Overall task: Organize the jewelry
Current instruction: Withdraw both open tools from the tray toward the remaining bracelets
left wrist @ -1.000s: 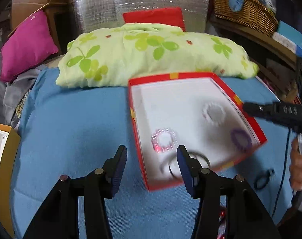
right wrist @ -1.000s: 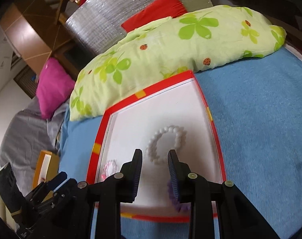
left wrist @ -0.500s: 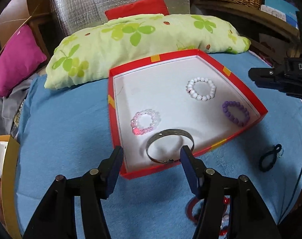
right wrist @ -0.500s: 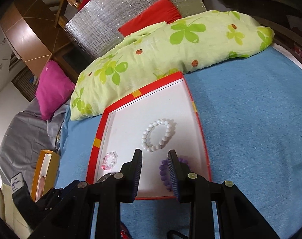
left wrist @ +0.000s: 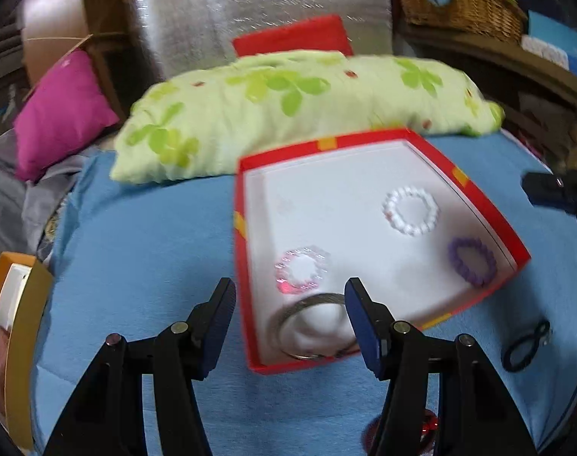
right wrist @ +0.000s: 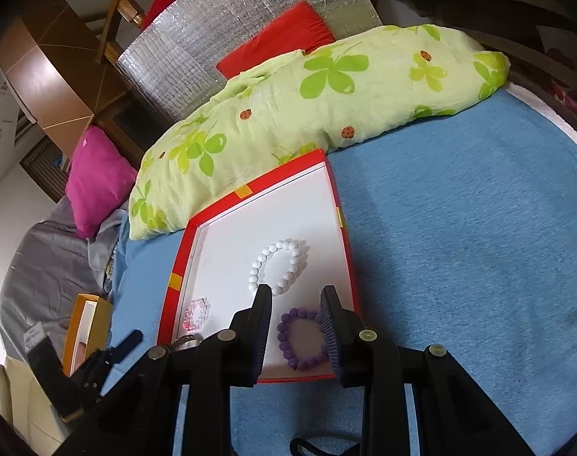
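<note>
A red box (left wrist: 474,193) with a white inside lies on the blue blanket; it also shows in the right wrist view (right wrist: 178,269). In it lie a white bead bracelet (left wrist: 411,211) (right wrist: 275,269), a purple bead bracelet (left wrist: 473,260) (right wrist: 301,338), a pink bead bracelet (left wrist: 301,271) (right wrist: 196,313) and a metal bangle (left wrist: 311,326). My left gripper (left wrist: 290,296) is open and empty above the box's near edge. My right gripper (right wrist: 296,300) is open and empty above the purple bracelet. A black hair tie (left wrist: 526,345) lies on the blanket to the right of the box. Something red (left wrist: 421,427) shows under the left gripper.
A green leaf-print pillow (left wrist: 288,106) lies behind the box, with a magenta cushion (left wrist: 60,114) at the left and a red cushion (left wrist: 292,36) against a silver panel. An orange box (left wrist: 18,326) stands at the left edge. A wicker basket (left wrist: 459,0) sits at the back right.
The left gripper has shifted left and its view has tilted back. The right gripper has drawn back a little, so that the purple bracelet shows between its fingers. Both stay open.
</note>
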Available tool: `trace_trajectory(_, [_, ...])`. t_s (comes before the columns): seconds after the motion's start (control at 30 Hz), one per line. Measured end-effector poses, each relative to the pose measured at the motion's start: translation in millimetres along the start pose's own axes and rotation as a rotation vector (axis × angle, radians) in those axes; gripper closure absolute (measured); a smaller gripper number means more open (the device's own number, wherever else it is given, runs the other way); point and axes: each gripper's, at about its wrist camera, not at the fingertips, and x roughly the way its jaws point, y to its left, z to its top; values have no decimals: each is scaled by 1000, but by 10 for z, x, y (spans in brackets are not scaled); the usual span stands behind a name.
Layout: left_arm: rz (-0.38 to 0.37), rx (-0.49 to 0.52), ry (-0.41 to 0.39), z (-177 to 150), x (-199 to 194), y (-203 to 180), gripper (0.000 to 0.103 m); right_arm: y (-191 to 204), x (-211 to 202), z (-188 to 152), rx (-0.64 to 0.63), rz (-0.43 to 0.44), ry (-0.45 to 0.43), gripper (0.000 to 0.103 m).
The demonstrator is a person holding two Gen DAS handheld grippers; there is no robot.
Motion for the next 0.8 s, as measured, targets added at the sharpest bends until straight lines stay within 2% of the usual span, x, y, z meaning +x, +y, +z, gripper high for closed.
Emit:
trace_trajectory(0.13, [-32,2,49,-50,-36,157,42,-1,-49,-20,-4,1,-4,73])
trace_trajectory(0.27, [-111,14,81,-114,-79,219,42,-2,-38,-26,-17,-11,3,73])
trace_trajectory(0.4, [-206,44,105,-196,-122,122,42,-14,2,-37,-23,-19,14,73])
trace_trajectory(0.6, [-224,51,135,-202,-21,15,42,38,75,-70,-47,-29,30,73])
trace_trajectory(0.63, [-218,49,140,-197,4,4,44,44,84,-75,-51,-31,32,73])
trace_trajectory(0.7, [-218,40,142,-193,22,-2,54,46,94,-84,-56,-35,33,73])
trace_trajectory(0.73, [-219,35,141,-185,31,8,55,37,97,-85,-55,-36,34,73])
trace_trajectory(0.8, [-215,27,134,-171,44,16,65,6,101,-82,-50,-36,34,73])
